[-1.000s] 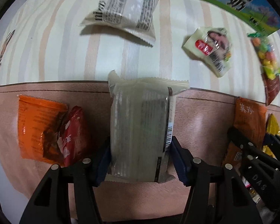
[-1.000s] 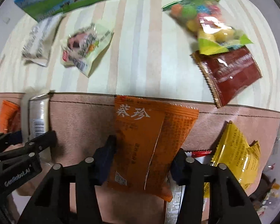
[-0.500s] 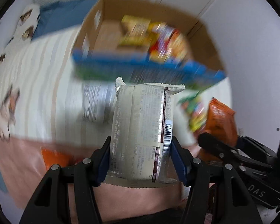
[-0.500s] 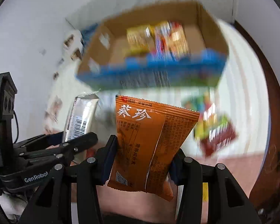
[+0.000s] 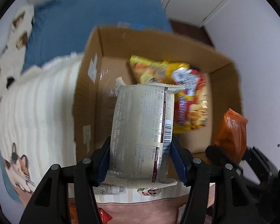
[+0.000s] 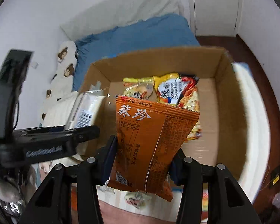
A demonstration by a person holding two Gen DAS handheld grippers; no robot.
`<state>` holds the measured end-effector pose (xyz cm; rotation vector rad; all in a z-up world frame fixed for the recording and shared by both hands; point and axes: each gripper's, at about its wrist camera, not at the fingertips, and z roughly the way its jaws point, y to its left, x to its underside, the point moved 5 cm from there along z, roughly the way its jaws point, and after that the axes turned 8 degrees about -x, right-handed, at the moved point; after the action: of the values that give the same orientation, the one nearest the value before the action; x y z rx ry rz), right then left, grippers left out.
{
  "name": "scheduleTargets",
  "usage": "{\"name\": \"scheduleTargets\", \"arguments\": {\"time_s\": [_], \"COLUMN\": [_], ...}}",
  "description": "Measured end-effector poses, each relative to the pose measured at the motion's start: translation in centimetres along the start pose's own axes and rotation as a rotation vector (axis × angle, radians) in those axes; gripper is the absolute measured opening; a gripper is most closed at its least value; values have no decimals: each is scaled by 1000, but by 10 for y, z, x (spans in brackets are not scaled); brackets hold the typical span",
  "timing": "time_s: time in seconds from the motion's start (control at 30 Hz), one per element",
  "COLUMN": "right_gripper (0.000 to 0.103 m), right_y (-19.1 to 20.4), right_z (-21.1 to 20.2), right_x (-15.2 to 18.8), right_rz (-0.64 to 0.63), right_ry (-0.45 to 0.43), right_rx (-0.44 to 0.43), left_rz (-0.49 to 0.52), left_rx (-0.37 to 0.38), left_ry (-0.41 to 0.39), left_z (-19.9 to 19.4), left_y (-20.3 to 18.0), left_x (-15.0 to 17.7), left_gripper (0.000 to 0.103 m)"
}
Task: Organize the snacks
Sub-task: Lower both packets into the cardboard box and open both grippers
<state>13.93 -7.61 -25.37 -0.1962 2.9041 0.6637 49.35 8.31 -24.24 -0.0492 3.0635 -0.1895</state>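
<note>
— Jaws first: what do we have in each?

— Both are clamped on packets. Our left gripper (image 5: pixel 140 160) pinches a pale packet (image 5: pixel 142 130) by its two long edges, and our right gripper (image 6: pixel 141 158) squeezes an orange packet (image 6: pixel 151 141) low on its sides. Each packet stands up between the pads, so most of it sticks out ahead of the fingers. That looks handy for dropping it in end first.

— Biggest thing in front of us?

— The bed (image 6: pixel 136 31), with its blue cover and a striped sheet (image 5: pixel 39 115) printed with cats. On it sits an open cardboard box (image 6: pixel 231 100), flaps out of the way, so we can come at it from above.

— Why are we held over it?

— We judge this to be the carry-and-drop step. Both packets hang above the box's near wall, tipped downward, side by side, so we can let go of the two together.

— What's already inside?

— A few yellow and red bags (image 6: pixel 169 91) lie against the far wall. The floor nearer us is bare, which is where ours should land.

— Anything left outside?

— Yes, small packets peek out under the grippers on the sheet (image 5: pixel 151 191), plus a red wrapper (image 5: pixel 104 216) lower down. So we reckon the tidying is partly done.
</note>
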Motion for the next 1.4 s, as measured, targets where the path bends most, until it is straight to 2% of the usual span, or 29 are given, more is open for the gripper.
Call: {"name": "scheduleTargets", "arguments": {"time_s": [0.17,0.3,0.4,0.43,0.5,0.53,0.63,0.73,0.93,1.27,1.4], "right_gripper": [51,51,52,55,82,99,100,100,100,100,100], "right_y": [-8,-12,-13,-13,-15,-15,-17,-18,-28,-51,-48], "right_z": [52,80,97,104,113,116,121,122,95,37,6], "right_x": [0,6,10,12,14,14,15,14,23,41,49], "right_rz": [21,34,49,53,47,46,50,58,75,70,60], "right_ry": [74,122,189,219,255,263,286,285,260,142,89], "right_rx": [4,0,-48,-53,-47,-42,-31,-28,-6,68,89], "left_rz": [-2,11,43,58,78,74,59,60,27,27,34], "left_rx": [-44,-69,-102,-109,-126,-115,-82,-82,-80,-114,-124], "left_ry": [98,128,130,137,138,133,123,111,70,-122,-185], "left_z": [38,57,64,65,65,65,62,59,50,3,-13], "left_y": [8,12,11,10,10,10,13,15,19,24,11], "left_x": [-11,-6,-5,-4,-3,-3,-3,-2,-4,14,24], "left_gripper": [57,57,58,58,64,72,83,83,84,84,84]}}
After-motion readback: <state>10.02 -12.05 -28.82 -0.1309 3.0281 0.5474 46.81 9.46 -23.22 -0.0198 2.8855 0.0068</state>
